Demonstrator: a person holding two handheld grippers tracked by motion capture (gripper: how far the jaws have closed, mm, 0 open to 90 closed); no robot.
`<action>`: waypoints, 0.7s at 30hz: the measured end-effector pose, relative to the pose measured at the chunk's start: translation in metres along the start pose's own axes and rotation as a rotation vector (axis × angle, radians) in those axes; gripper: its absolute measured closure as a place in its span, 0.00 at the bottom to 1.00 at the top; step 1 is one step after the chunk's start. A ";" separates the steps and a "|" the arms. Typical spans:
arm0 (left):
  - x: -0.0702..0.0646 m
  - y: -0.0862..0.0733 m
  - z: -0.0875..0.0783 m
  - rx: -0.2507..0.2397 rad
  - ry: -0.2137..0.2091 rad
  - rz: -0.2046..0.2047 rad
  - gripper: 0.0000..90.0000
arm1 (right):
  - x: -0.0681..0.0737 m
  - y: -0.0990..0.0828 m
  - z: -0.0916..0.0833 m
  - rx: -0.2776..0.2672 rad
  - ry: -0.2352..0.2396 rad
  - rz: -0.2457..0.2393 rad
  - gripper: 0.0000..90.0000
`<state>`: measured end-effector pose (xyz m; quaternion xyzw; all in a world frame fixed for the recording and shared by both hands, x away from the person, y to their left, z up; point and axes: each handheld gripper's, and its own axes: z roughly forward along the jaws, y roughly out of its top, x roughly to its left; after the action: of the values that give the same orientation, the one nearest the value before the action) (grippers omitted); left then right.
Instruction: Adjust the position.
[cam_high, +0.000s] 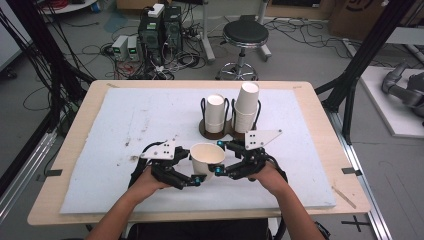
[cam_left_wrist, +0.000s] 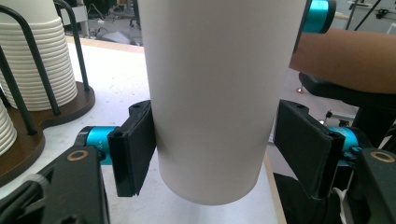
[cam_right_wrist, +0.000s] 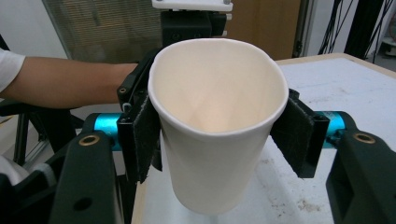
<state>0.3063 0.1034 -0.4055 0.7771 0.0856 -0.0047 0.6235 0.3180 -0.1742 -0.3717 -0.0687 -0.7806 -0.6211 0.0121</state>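
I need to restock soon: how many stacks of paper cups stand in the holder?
2. A shorter stack in the holder's left bay, a taller stack in its right bay. One loose cup is held between the grippers, nearer the person.

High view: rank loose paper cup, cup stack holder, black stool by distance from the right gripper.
From the right gripper:
1. Loose paper cup, between its jaws, front centre.
2. Cup stack holder, just behind, mid-table.
3. Black stool, on the floor past the table's far edge.

Cup rack (cam_high: 220, 131) with two cup stacks (cam_high: 246, 107) blocks the far centre; the white mat (cam_high: 125, 120) lies open left and right.
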 end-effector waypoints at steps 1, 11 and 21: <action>0.000 0.000 0.000 -0.003 -0.003 0.008 0.39 | 0.000 0.000 0.000 0.000 0.003 0.002 0.42; 0.000 0.001 -0.002 -0.031 -0.019 0.015 0.39 | 0.002 0.000 0.002 -0.045 0.025 0.025 0.23; -0.002 0.002 0.000 -0.031 -0.024 0.018 0.39 | 0.004 -0.001 0.010 -0.049 0.023 0.045 0.23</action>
<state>0.3048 0.1030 -0.4037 0.7681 0.0712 -0.0069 0.6363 0.3146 -0.1645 -0.3747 -0.0795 -0.7632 -0.6403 0.0335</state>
